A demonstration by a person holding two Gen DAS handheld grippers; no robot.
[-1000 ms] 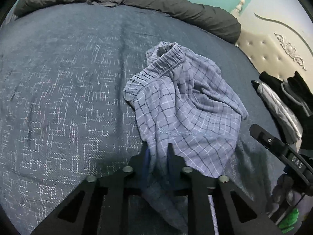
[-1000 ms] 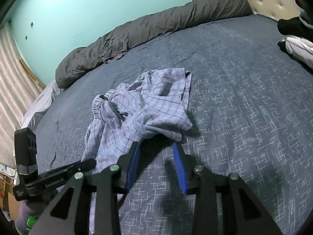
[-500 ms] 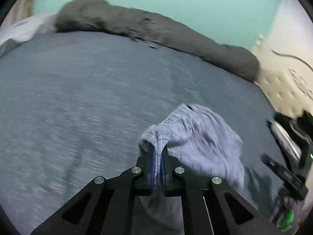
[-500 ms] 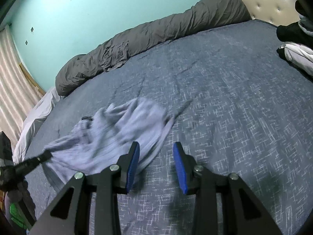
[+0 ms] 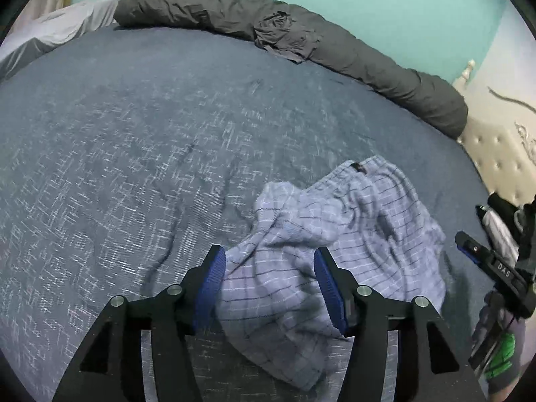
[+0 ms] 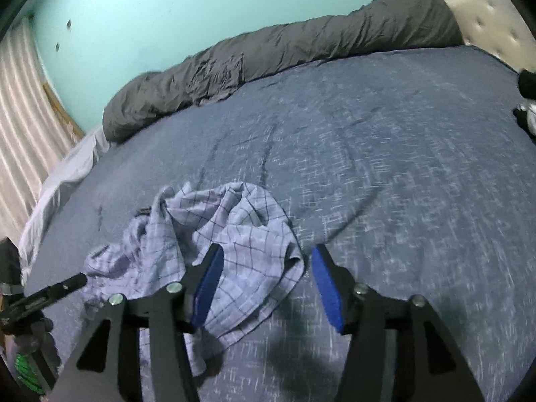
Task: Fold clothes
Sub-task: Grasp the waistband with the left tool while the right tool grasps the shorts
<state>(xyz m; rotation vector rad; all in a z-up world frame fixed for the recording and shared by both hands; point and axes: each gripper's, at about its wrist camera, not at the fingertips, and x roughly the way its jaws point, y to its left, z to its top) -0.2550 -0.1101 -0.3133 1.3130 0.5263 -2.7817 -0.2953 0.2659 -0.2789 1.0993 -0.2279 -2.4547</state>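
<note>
Crumpled plaid shorts (image 5: pixel 338 244) on bedspread (image 5: pixel 134 154), both grippers' jaws spread wide, gripping nothing, bolster (image 6: pixel 284 53) along far edge

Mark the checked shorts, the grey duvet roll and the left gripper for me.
checked shorts (image 5: pixel 368 234): left wrist view, crumpled middle.
grey duvet roll (image 6: pixel 301 50): right wrist view, its middle.
left gripper (image 5: pixel 268 284): left wrist view, gap between its open fingertips.

The plaid shorts (image 5: pixel 335 251), pinched and dragged half a second ago, are now released by the left gripper (image 5: pixel 268 284), whose fingers are spread wide around the cloth. The garment is bunched in a new heap further left on the bedspread (image 6: pixel 402 184), partly under the right gripper (image 6: pixel 266 284).
</note>
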